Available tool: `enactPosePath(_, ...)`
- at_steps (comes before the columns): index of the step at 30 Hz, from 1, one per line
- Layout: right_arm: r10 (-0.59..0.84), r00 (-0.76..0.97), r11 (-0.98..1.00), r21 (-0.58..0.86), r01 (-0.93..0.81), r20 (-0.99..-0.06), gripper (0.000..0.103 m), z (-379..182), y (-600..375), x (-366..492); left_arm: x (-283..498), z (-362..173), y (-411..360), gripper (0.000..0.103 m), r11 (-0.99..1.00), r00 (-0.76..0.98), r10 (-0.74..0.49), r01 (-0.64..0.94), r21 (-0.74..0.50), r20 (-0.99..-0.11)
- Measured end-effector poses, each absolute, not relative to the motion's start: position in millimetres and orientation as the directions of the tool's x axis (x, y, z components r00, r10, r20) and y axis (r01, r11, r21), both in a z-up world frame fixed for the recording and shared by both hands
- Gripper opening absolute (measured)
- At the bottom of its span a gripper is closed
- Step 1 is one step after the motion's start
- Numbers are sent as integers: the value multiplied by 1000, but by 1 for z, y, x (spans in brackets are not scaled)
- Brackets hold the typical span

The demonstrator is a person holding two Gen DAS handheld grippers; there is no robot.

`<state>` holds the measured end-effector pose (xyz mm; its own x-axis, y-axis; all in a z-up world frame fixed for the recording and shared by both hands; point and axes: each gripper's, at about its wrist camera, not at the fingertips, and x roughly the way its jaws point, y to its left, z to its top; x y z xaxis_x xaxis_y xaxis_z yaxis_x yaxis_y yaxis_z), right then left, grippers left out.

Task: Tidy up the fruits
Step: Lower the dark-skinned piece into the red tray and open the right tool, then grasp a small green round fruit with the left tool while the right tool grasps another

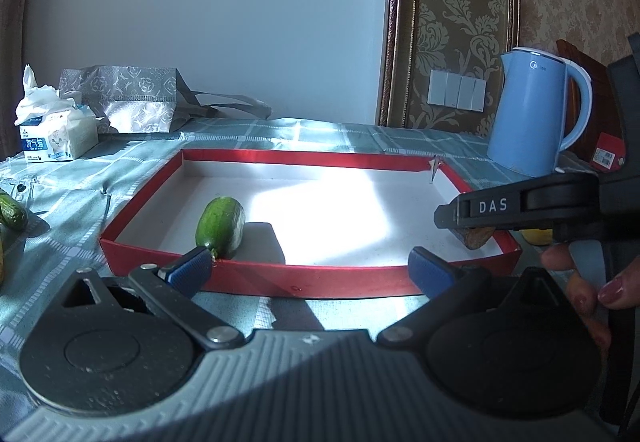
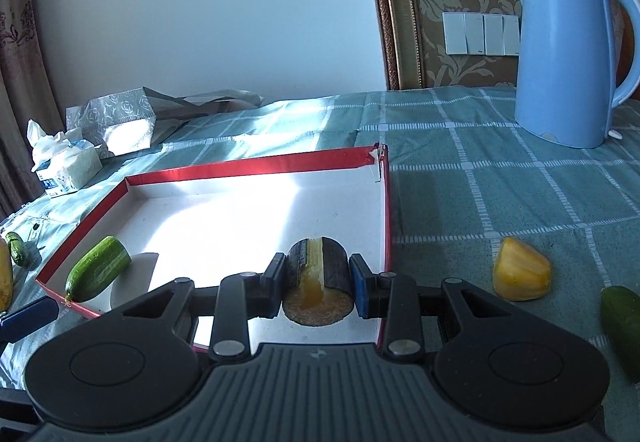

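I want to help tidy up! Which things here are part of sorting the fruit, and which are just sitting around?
Part of the job:
- red tray
- cucumber in the tray
- dark-skinned cut piece, held in the right gripper
- yellow piece on the cloth
- small cucumber outside the tray

Just lying about:
- blue kettle
- tissue box
- silver bag

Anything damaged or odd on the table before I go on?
The red tray has a torn far right corner, with the wall split and peeling. The dark piece in the right gripper has a strip of skin missing.
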<state>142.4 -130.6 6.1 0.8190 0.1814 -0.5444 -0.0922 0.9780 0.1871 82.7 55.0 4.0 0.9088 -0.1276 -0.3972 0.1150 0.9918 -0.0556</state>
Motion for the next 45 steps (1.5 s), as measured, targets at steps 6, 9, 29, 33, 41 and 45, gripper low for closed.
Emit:
enactPosePath(6, 187, 833, 976, 197, -97, -520, 38, 8, -135, 140, 85, 5, 61, 103, 990, 906, -136, 105, -100, -402)
enactPosePath(9, 211, 853, 964, 246, -101, -477, 46, 14, -146, 130, 82, 7, 64, 103, 986, 913, -151, 112, -125, -378)
enactPosePath(29, 132, 918, 960, 278, -25, -373, 53, 20, -235, 63, 54, 10, 20, 103, 913, 866, -399, 405, -47, -303)
enactPosePath(33, 172, 920, 954, 292, -67, -353, 53, 11, -248, 48, 39, 8, 4, 103, 875, 835, -468, 484, -15, -290)
enactPosePath(41, 359, 856, 918, 303, -254, -371, 53, 3, -242, 25, 27, 4, -13, 95, 820, 789, -537, 571, 34, -299)
enactPosePath(45, 399, 808, 915, 245, -321, -433, 52, -3, -224, 24, 41, 3, -2, 95, 869, 815, -477, 494, -37, -329)
